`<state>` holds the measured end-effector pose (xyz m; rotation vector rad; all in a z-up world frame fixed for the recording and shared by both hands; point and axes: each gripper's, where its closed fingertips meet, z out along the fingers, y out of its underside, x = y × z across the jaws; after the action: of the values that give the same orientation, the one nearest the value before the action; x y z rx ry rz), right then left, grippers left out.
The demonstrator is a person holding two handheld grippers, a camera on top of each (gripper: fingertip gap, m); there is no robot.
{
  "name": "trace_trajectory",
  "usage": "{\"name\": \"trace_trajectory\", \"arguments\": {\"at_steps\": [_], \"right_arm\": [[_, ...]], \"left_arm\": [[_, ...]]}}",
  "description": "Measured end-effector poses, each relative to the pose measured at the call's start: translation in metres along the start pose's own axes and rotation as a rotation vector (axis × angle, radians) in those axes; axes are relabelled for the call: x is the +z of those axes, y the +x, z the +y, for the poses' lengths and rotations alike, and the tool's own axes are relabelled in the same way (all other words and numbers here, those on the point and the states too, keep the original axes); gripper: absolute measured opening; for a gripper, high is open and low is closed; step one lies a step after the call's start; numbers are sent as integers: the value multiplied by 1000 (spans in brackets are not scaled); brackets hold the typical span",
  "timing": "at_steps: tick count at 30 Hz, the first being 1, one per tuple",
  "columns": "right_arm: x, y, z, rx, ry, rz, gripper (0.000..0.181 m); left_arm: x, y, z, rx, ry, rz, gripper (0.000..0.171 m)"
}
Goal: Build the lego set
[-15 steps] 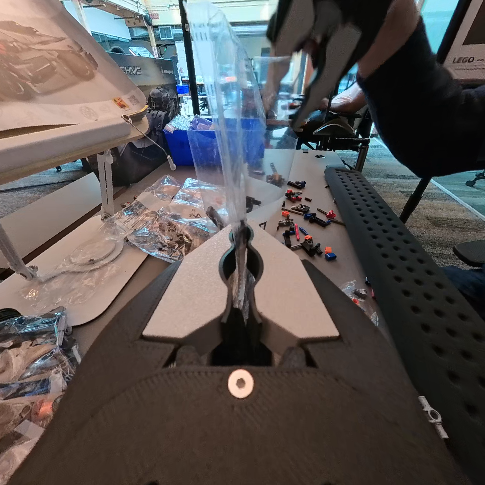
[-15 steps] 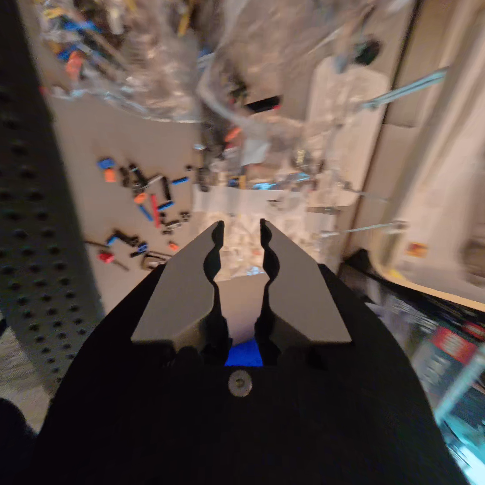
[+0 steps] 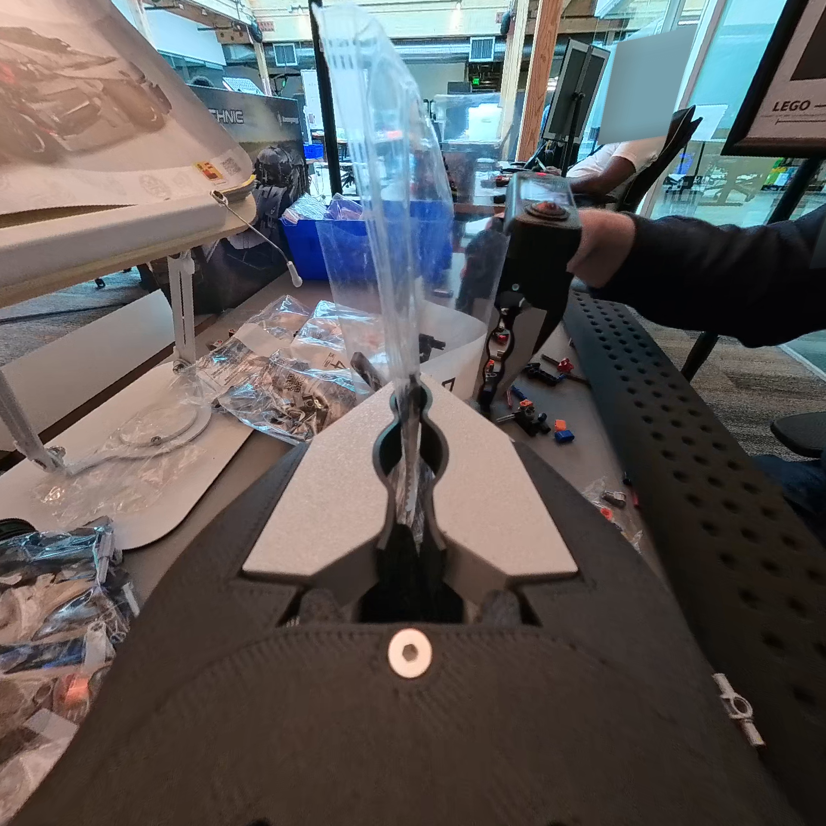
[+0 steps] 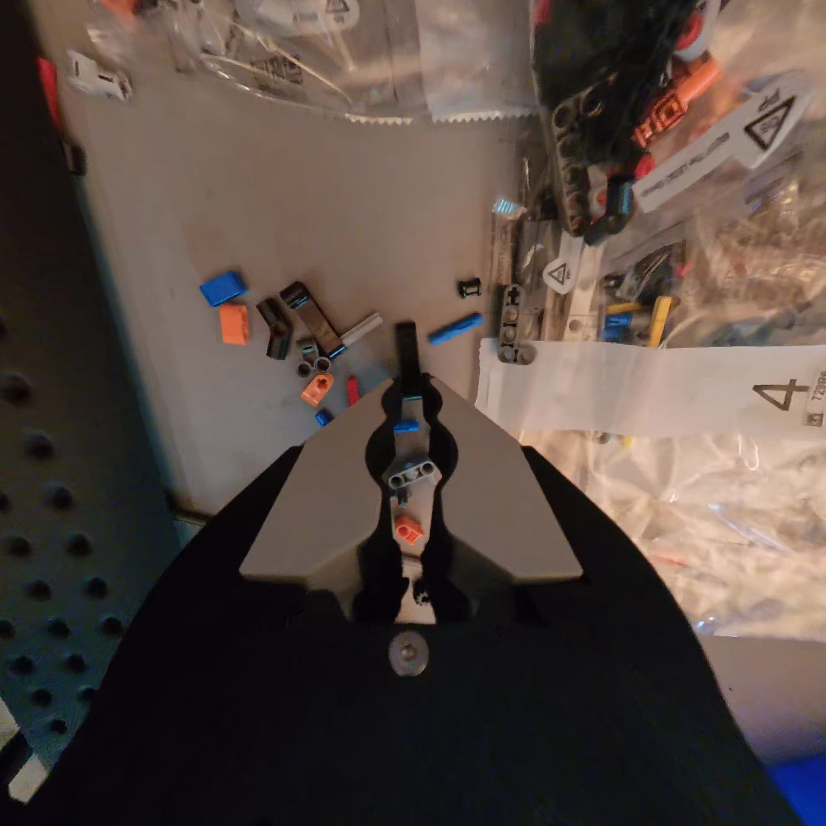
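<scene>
The left claw (image 3: pixel 410 393) is pressed together on the crimped edge of an empty clear bag (image 3: pixel 389 214), which stands upright from its tips. Beyond and to its left, sealed part bags (image 3: pixel 286 380) lie heaped on the desk (image 3: pixel 268 451), and a booklet stand (image 3: pixel 111 214) rises farther left. To its right, the right claw (image 3: pixel 503 389) points down at the desk, held by a hand (image 3: pixel 599 250) in a dark sleeve, its tips slightly apart just above loose lego pieces (image 3: pixel 536 415). A black perforated pad (image 3: pixel 697 469) runs along the desk's right edge. In the right wrist view, the right claw (image 4: pixel 410 380) is narrowly spread with nothing gripped; a black pin (image 4: pixel 407 353) lies on the desk just past its tips, though whether the tips touch it cannot be told. A grey connector (image 4: pixel 411 476) and an orange piece (image 4: pixel 409 532) show through the gap between its fingers. Left of the tips lie a blue tile (image 4: pixel 222 288), an orange brick (image 4: pixel 234 325) and black connectors (image 4: pixel 308 319); a white numbered bag (image 4: pixel 648 393) lies to the right.
</scene>
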<state>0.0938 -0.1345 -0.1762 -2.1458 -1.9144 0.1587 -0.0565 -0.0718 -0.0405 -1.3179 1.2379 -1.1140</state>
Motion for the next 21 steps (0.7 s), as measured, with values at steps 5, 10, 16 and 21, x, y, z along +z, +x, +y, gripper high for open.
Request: {"name": "trace_trajectory", "arguments": {"at_steps": [5,10,16,21], "right_arm": [[-17,5,-8,-23,21,11,5],[-109,46,-64,-39,234,239,5],[-177,78,-120,-184,231,469,5],[-159,74,-140,-260,96,385,20]], "left_arm": [[0,0,0,-1,0,2,0],[0,1,-1,2,2,6,0],[0,1,-1,2,8,7,0],[0,2,-2,2,8,10,0]]}}
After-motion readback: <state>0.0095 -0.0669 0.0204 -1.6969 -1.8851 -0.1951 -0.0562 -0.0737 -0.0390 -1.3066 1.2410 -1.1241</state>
